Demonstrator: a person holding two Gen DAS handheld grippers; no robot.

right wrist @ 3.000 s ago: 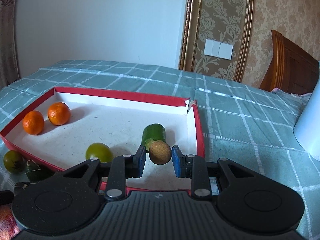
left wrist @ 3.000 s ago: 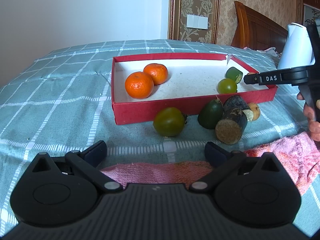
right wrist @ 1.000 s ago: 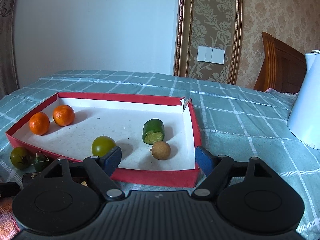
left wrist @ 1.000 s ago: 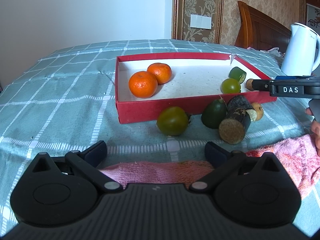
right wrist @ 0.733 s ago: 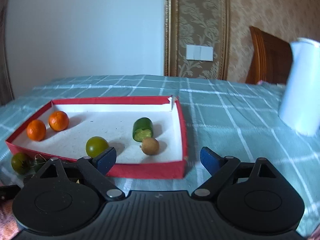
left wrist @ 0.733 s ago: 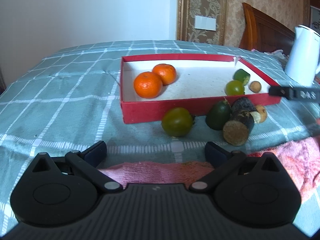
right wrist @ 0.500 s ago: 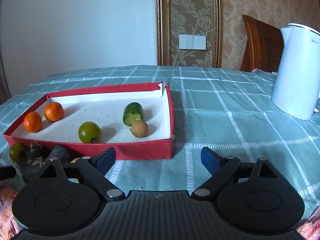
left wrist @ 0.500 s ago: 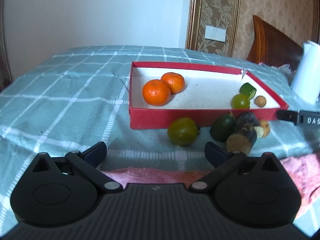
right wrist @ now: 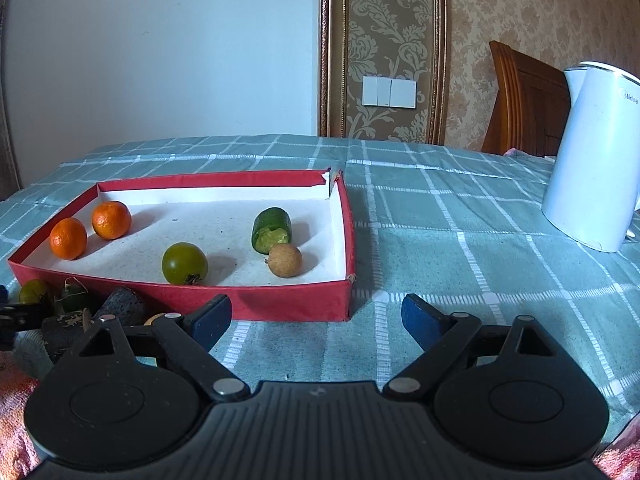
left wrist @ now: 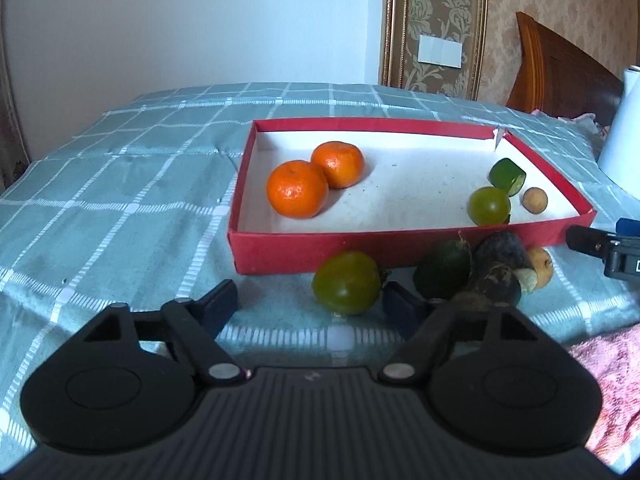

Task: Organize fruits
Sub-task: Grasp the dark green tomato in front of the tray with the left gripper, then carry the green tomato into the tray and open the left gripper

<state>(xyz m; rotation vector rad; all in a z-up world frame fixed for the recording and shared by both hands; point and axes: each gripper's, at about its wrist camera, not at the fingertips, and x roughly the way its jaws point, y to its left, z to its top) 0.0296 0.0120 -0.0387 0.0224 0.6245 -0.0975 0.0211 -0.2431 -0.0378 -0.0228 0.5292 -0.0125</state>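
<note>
A red box point(left wrist: 400, 240) point(right wrist: 280, 304) lies on the checked cloth. It holds two oranges point(left wrist: 298, 188) point(right wrist: 111, 220), a green tomato point(left wrist: 489, 205) point(right wrist: 185, 263), a cut green piece point(left wrist: 506, 172) point(right wrist: 271, 230) and a brown longan point(left wrist: 534, 200) point(right wrist: 284, 260). In front of the box lie a green tomato point(left wrist: 346, 282), a dark green fruit point(left wrist: 442, 268), a dark stub point(left wrist: 498, 268) point(right wrist: 124, 306) and a second longan point(left wrist: 542, 266). My left gripper point(left wrist: 310, 304) is open, just before that tomato. My right gripper point(right wrist: 316, 318) is open and empty, before the box's right corner.
A white kettle point(right wrist: 596, 152) stands on the cloth at the right. A pink towel point(left wrist: 616, 380) lies at the near right edge. A wooden headboard point(right wrist: 524, 100) and the wall are behind.
My right gripper let go of the brown longan in the box, opened and drew back to the right. My left gripper moved forward toward the green tomato outside the box.
</note>
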